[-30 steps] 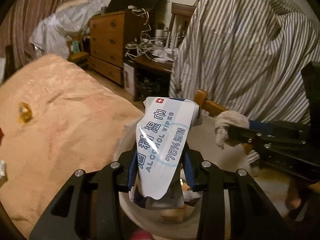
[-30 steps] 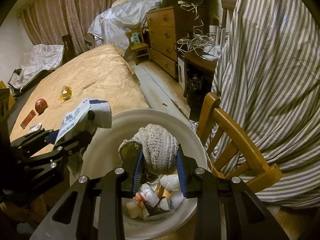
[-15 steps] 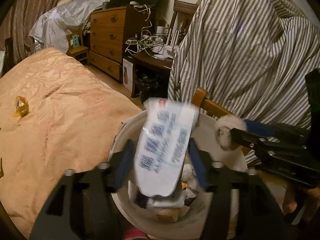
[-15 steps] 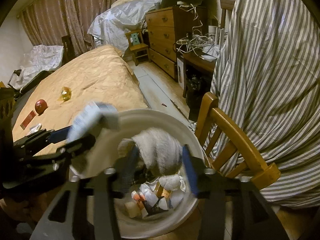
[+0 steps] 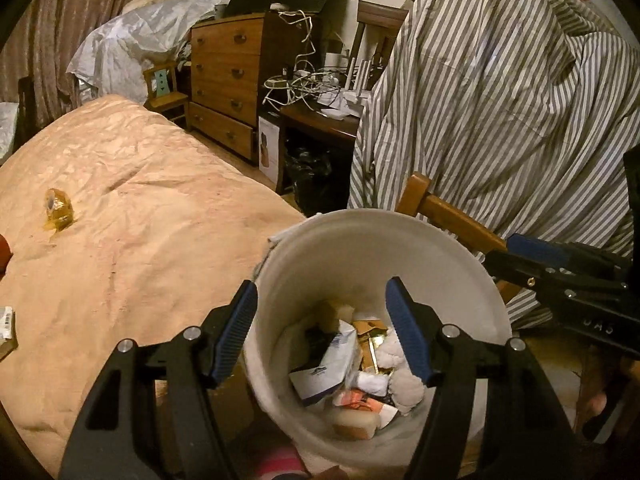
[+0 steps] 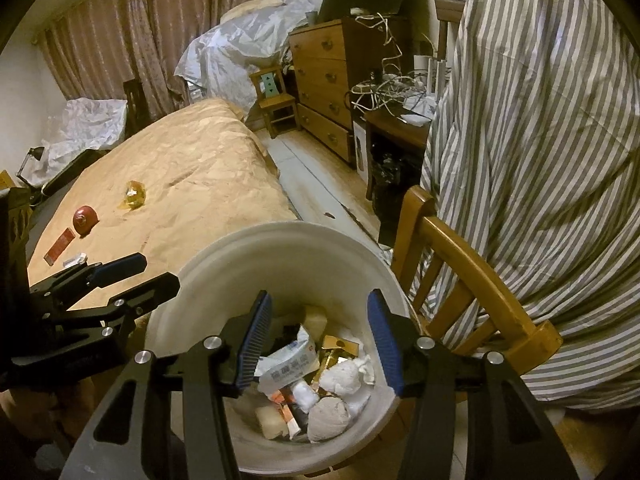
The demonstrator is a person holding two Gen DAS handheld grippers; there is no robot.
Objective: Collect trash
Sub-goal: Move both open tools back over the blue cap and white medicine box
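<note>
A white round bin (image 5: 400, 224) (image 6: 280, 228) stands between the bed and a wooden chair, with several pieces of trash in it. A white-and-blue wipes pack (image 5: 336, 356) (image 6: 290, 364) and a grey cloth wad (image 5: 406, 384) (image 6: 328, 420) lie inside. My left gripper (image 5: 320, 292) hangs open and empty over the bin's left side. My right gripper (image 6: 319, 300) hangs open and empty over the bin's middle. A yellow wrapper (image 5: 58, 208) (image 6: 134, 196), a red round thing (image 6: 85, 218) and a red flat packet (image 6: 60, 246) lie on the bed.
The tan bed (image 5: 140, 240) lies left of the bin. A wooden chair (image 6: 472, 272) draped with striped cloth (image 5: 500, 100) stands close on the right. A dresser (image 5: 224, 76) and a desk with cables (image 5: 312, 92) line the far wall.
Both grippers opened. The wipes pack fell from the left one and the cloth wad from the right one; both now lie in the bin.
</note>
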